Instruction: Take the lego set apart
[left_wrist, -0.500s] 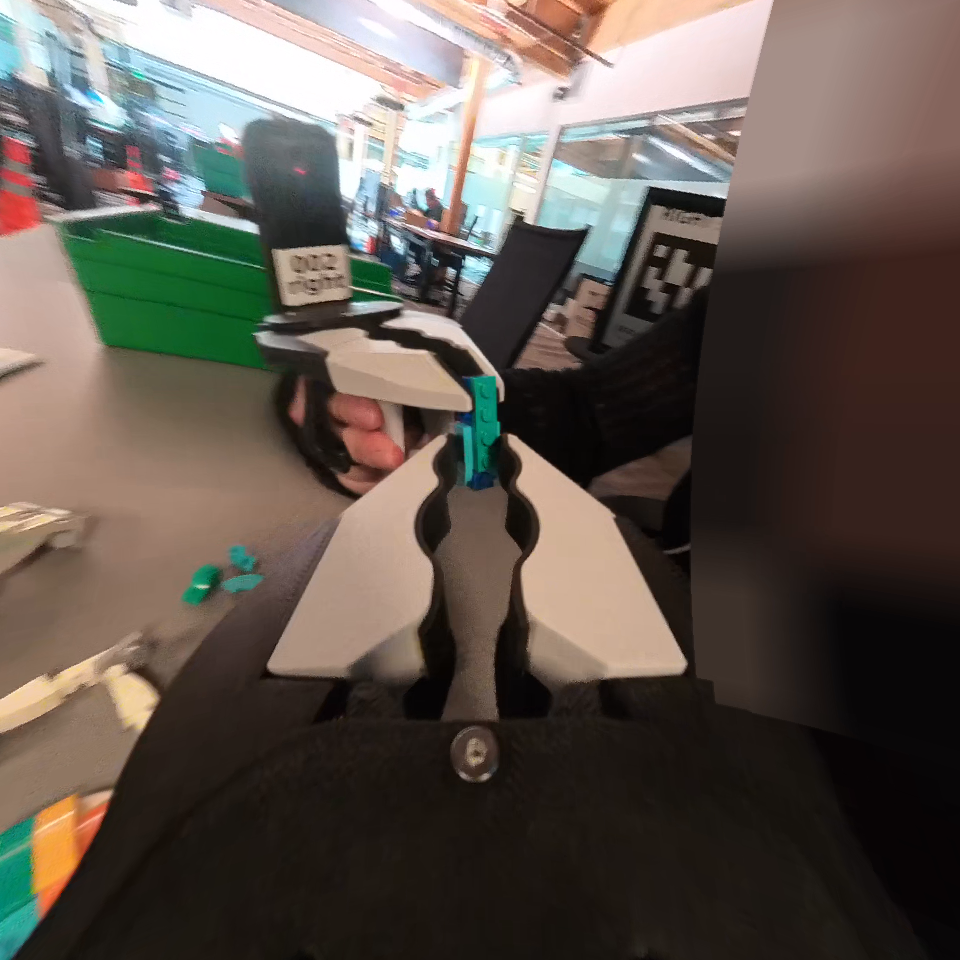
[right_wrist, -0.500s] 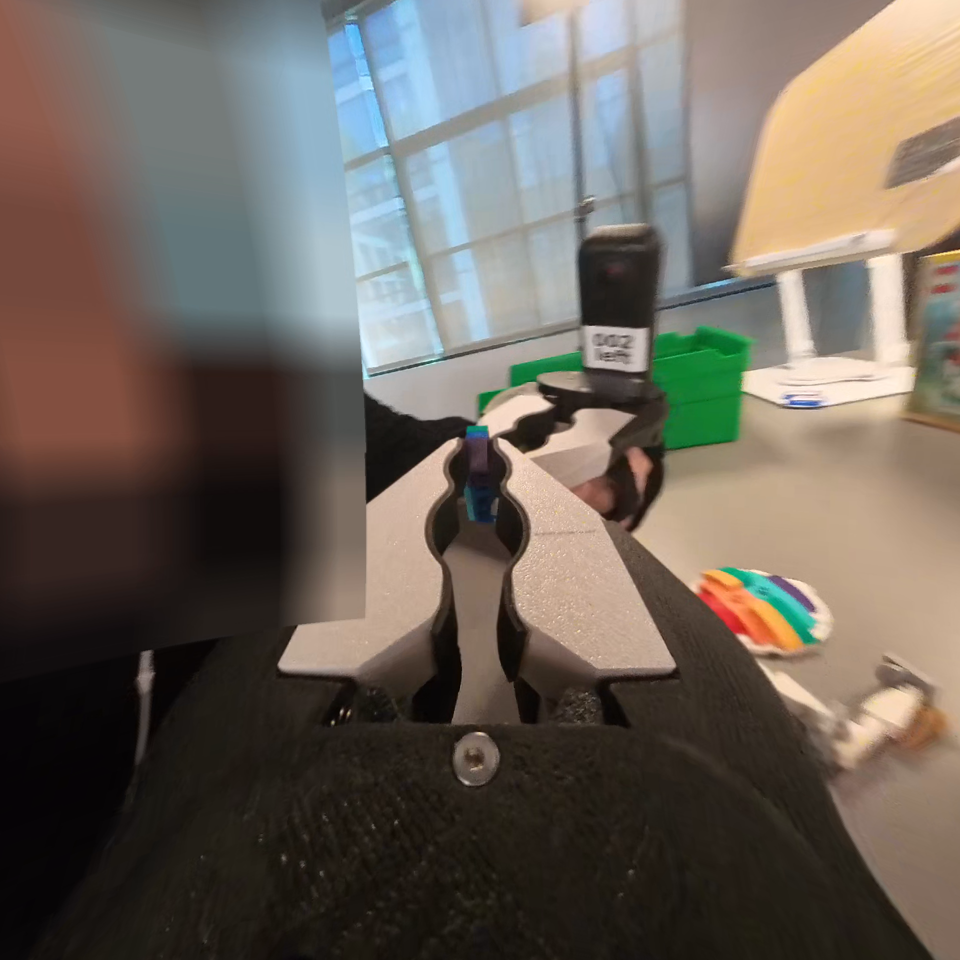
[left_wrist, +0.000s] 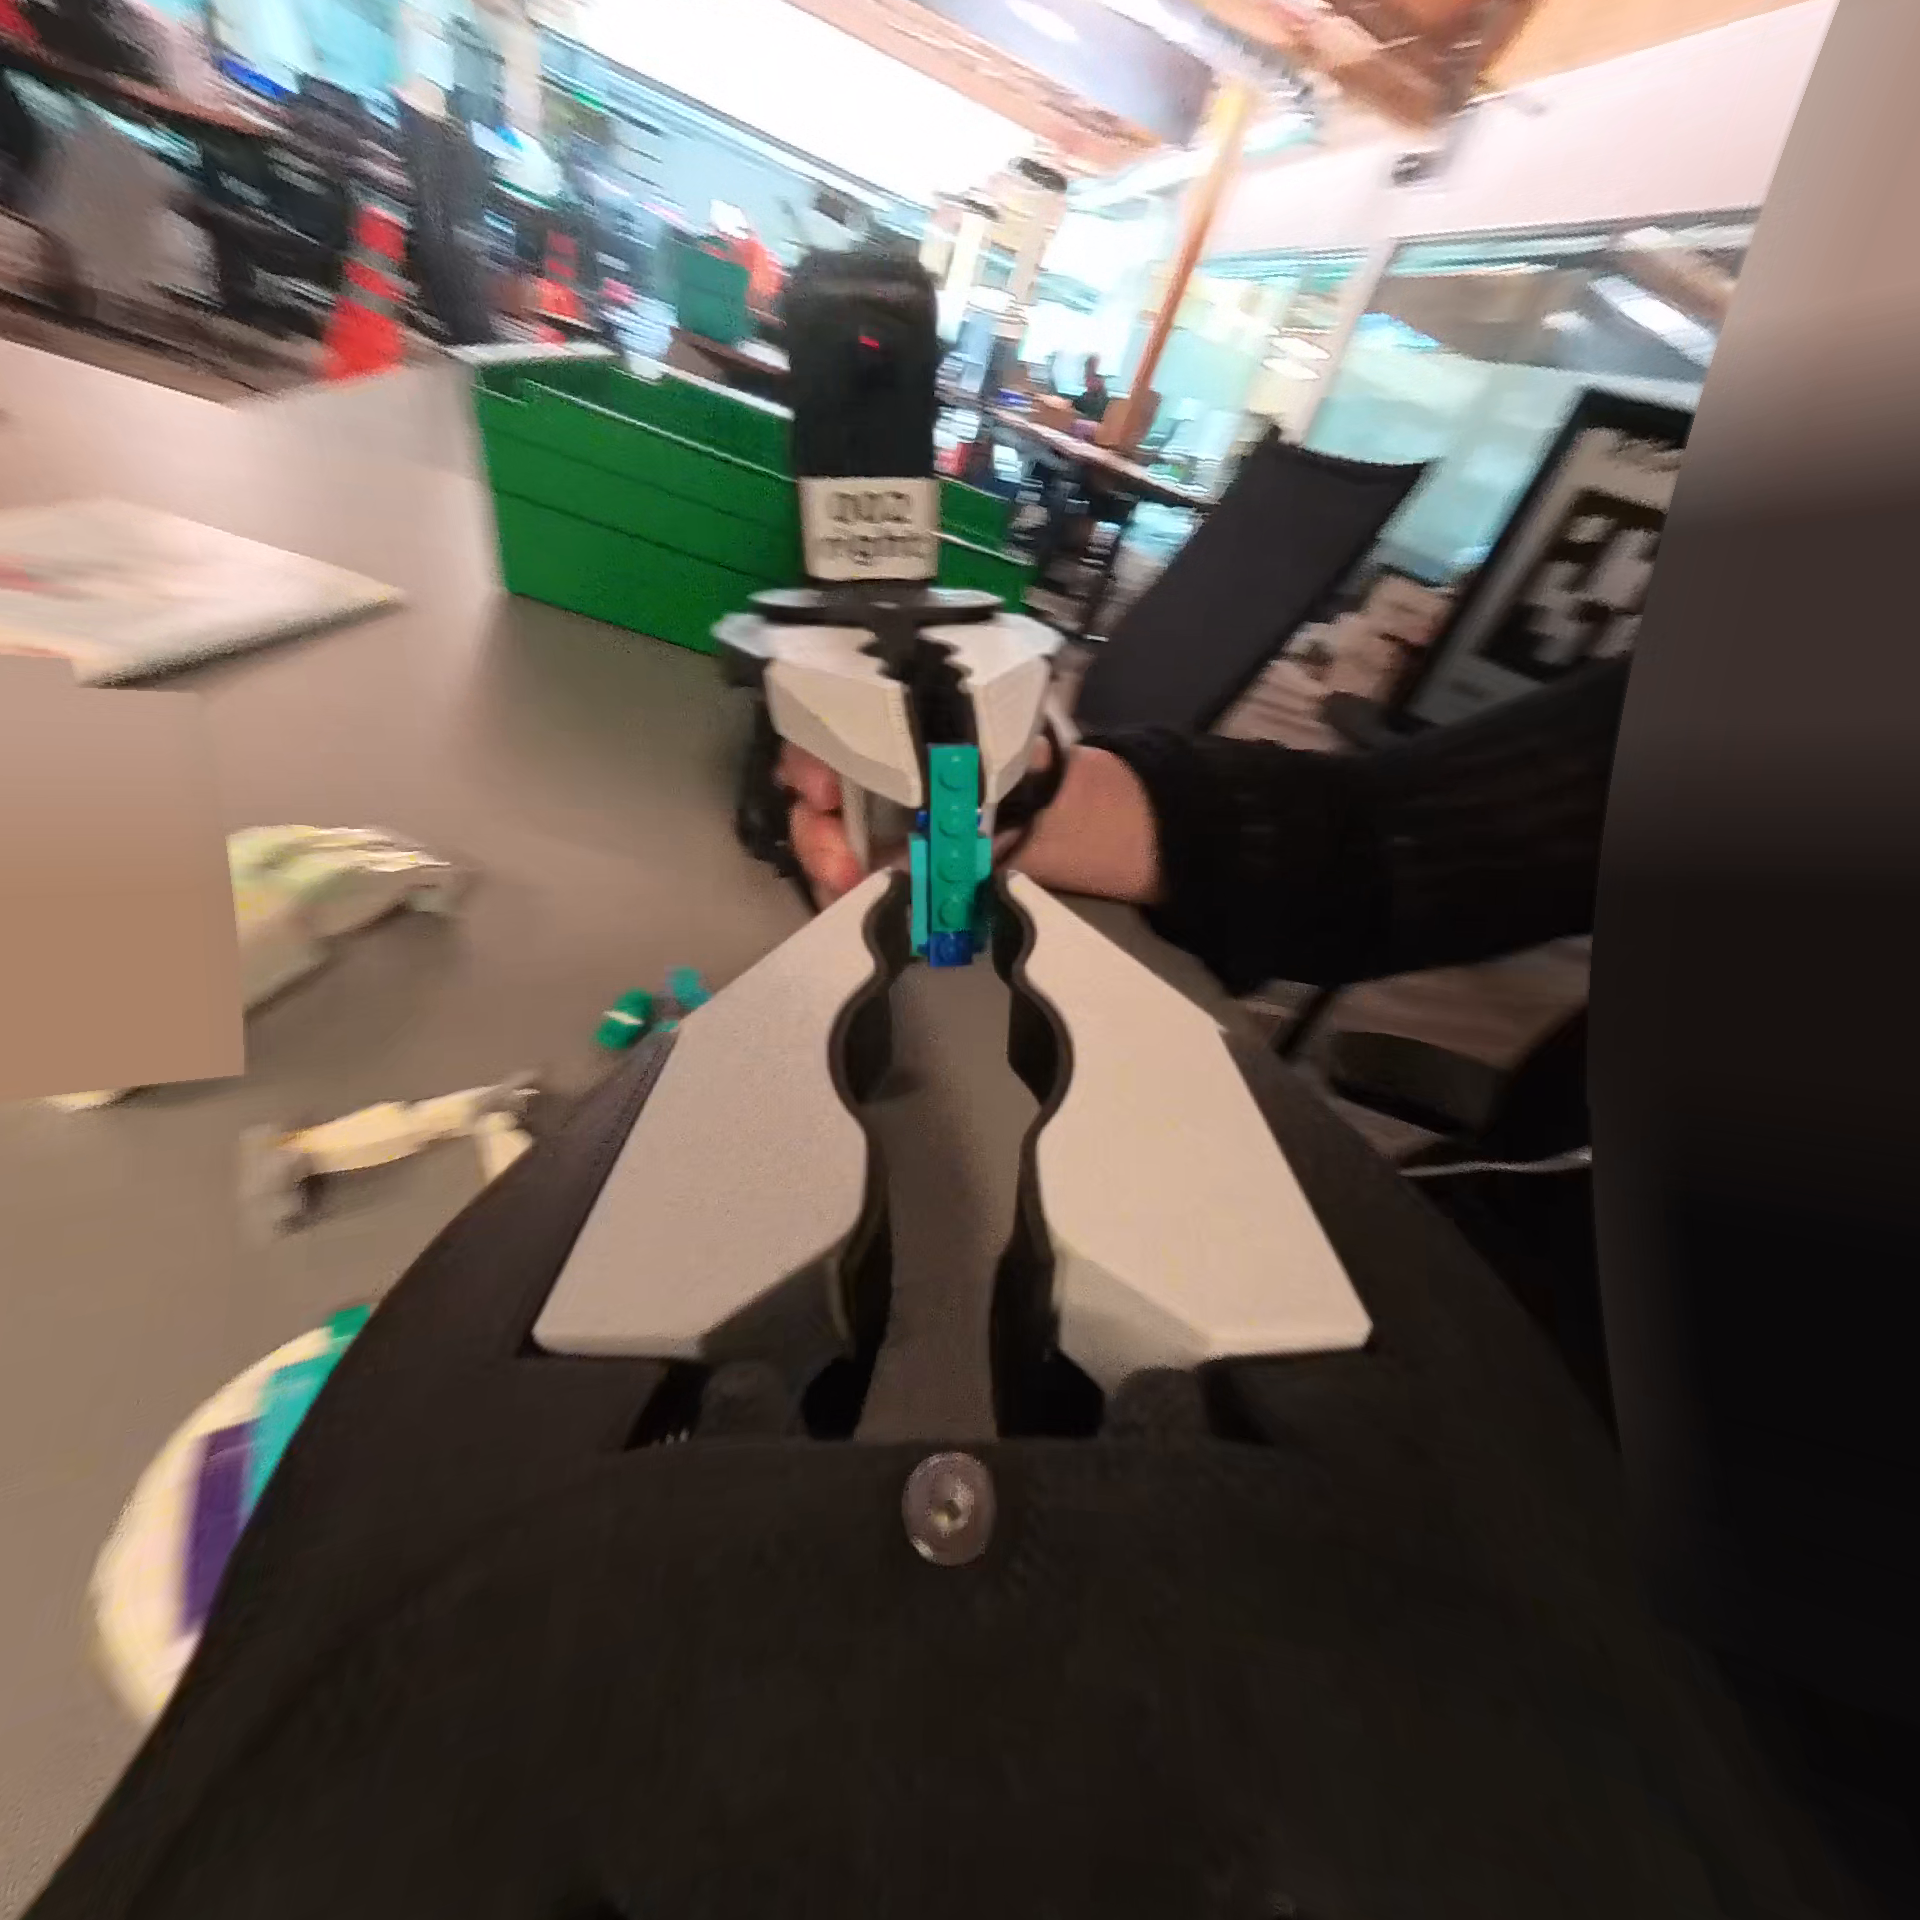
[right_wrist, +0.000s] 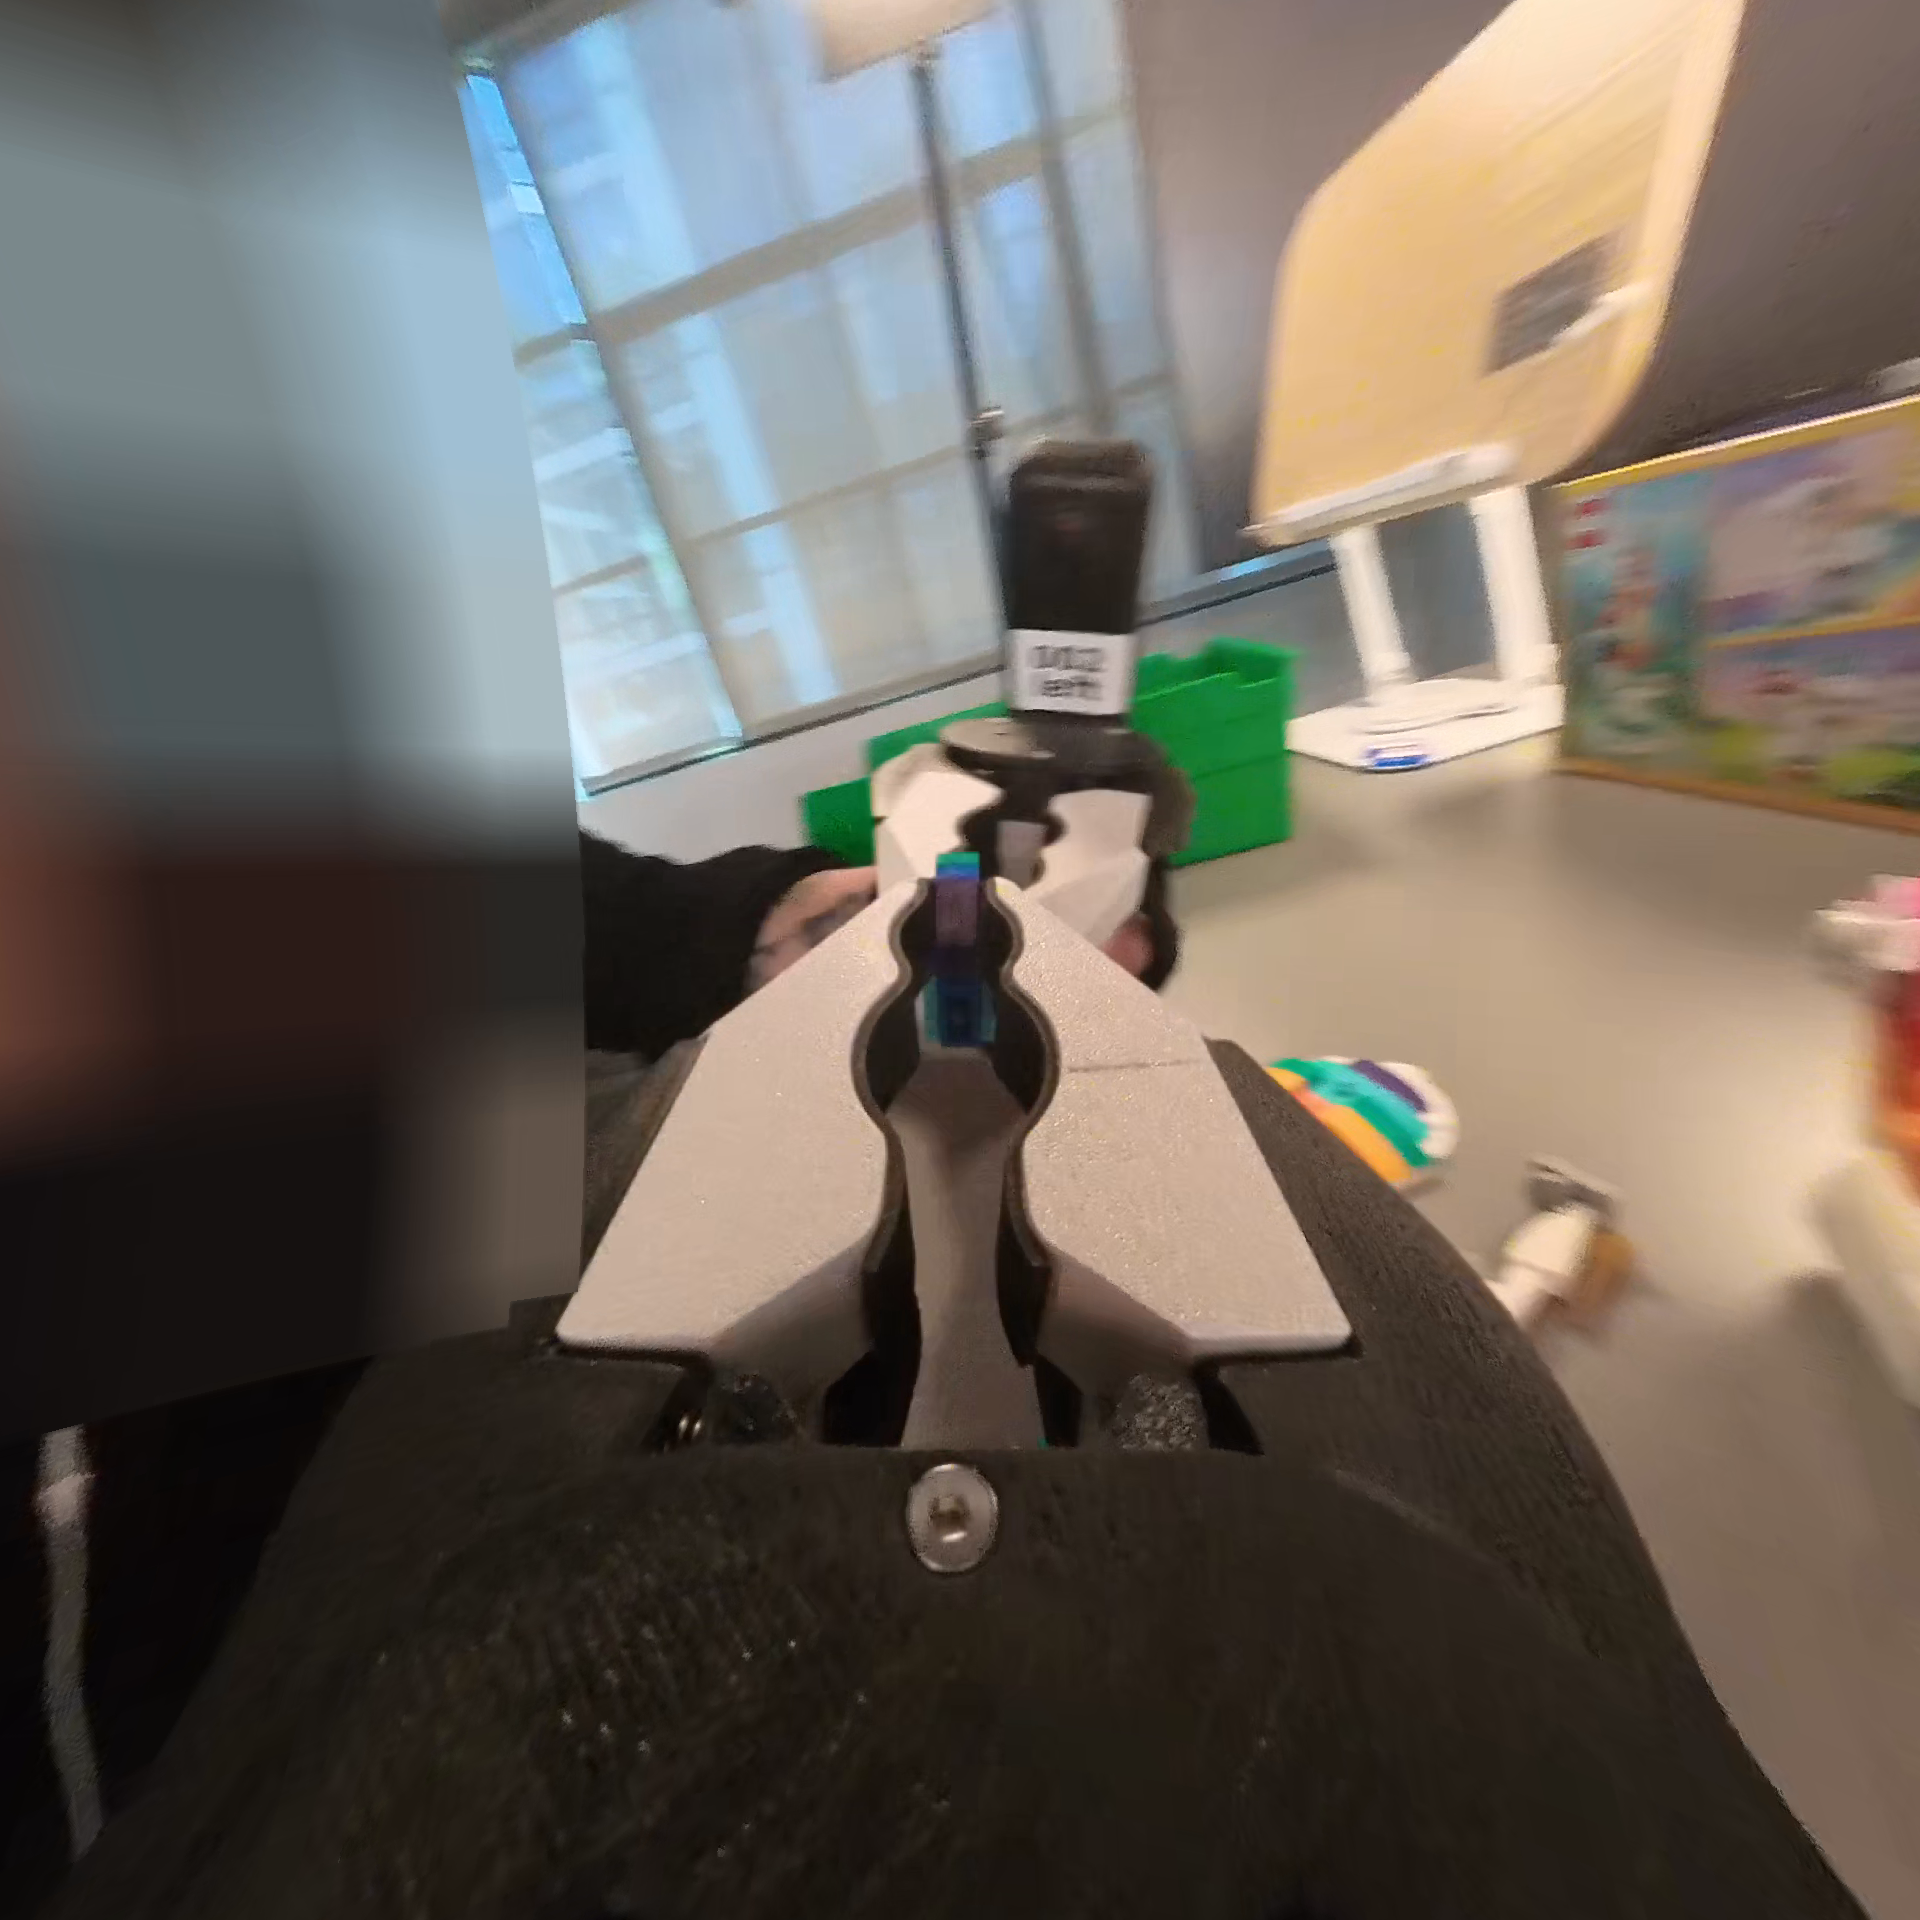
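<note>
A: Half hiding a small lego stack (left_wrist: 949, 844) in mid-air above the grey table (left_wrist: 540, 790), clamping narrowly on its lower, blue end with the left gripper (left_wrist: 945, 909).

B: Pinching the teal upper end with the right gripper (left_wrist: 940, 774), meeting the left one nose to nose, riding in a hand (left_wrist: 831, 842) in a black sleeve.

A: Showing the same from the other side?

B: Showing only a sliver: squeezing the stack (right_wrist: 956, 971) tight in the right gripper (right_wrist: 956, 896), appearing purple and blue there, blocking most of the left gripper (right_wrist: 1023, 868) behind it.

A: Holding anything in the green bin (left_wrist: 623, 488)?

B: Impossible telling. Standing at the far side of the table behind the grippers, turning only its outer wall to both cameras (right_wrist: 1221, 717), keeping the inside out of sight.

A: Lying loose around?

B: Scattering a few teal bits (left_wrist: 629, 1023) and white pieces (left_wrist: 395, 1127) on the table left of the left gripper, all smeared by motion blur. Peeking out from behind each gripper body, a rainbow-striped round piece (right_wrist: 1361, 1101), cut off in both views (left_wrist: 239, 1455).

A: Further right?

B: Leaning at the table's back, a colourful set box (right_wrist: 1745, 623), cropped by the frame. Blurring past recognition, a small white figure (right_wrist: 1558, 1247) and something pink and red (right_wrist: 1891, 997) at the very edge.
</note>
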